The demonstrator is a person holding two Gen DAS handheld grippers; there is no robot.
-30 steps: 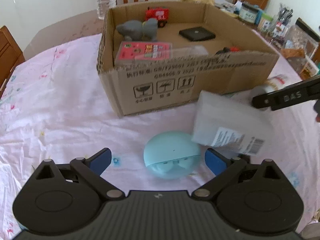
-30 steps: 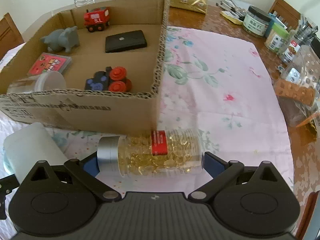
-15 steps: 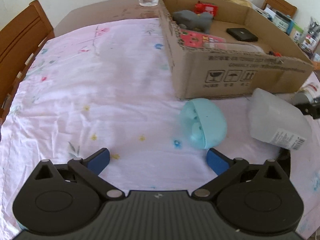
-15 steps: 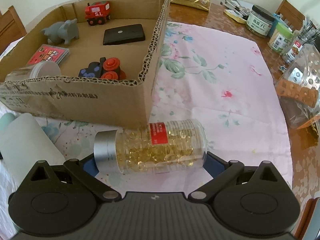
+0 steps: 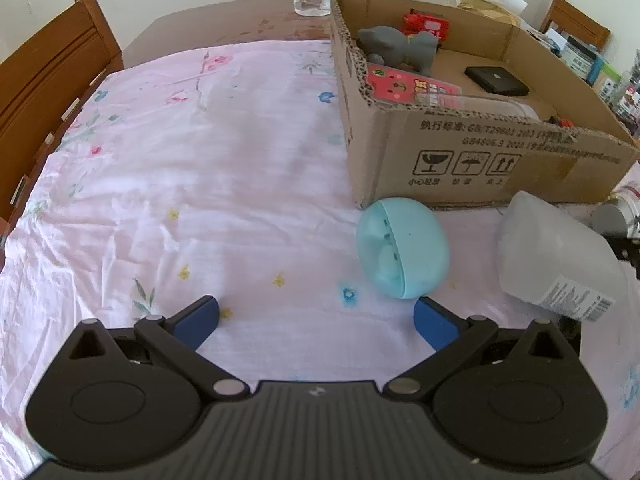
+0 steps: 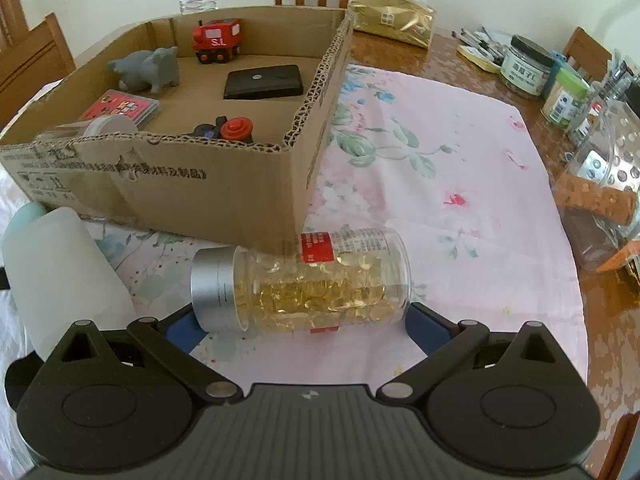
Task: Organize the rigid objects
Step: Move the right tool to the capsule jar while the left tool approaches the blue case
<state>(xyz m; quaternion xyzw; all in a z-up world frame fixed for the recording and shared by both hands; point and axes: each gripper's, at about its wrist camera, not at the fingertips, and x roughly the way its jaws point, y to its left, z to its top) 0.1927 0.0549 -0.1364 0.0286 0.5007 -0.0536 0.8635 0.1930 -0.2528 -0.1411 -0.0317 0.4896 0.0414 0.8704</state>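
Right wrist view: the right gripper (image 6: 298, 326) is open wide, and a clear jar of yellow pills (image 6: 304, 276) lies on its side between the two blue fingertips. The jar's silver lid points to 9 o'clock. It looks like the tips touch both ends of the jar, but I cannot tell if they squeeze it. The gripper sits low over the pink flowered cloth (image 6: 460, 208), pointing at the near corner of the cardboard box (image 6: 224, 200), which is at 12 o'clock just behind the jar. In the box are a red toy truck (image 6: 217, 40), a gray toy animal (image 6: 146, 70), a black flat case (image 6: 264, 82) and a red card pack (image 6: 120, 106). A white bottle (image 6: 60, 268) lies at 9 o'clock. In the left wrist view, the left gripper (image 5: 316, 316) is also open wide and holds nothing. It sits low over the cloth. A light blue round case (image 5: 402, 246) rests at 1 o'clock, just beside the right blue fingertip (image 5: 434, 326), near the front wall of the box.
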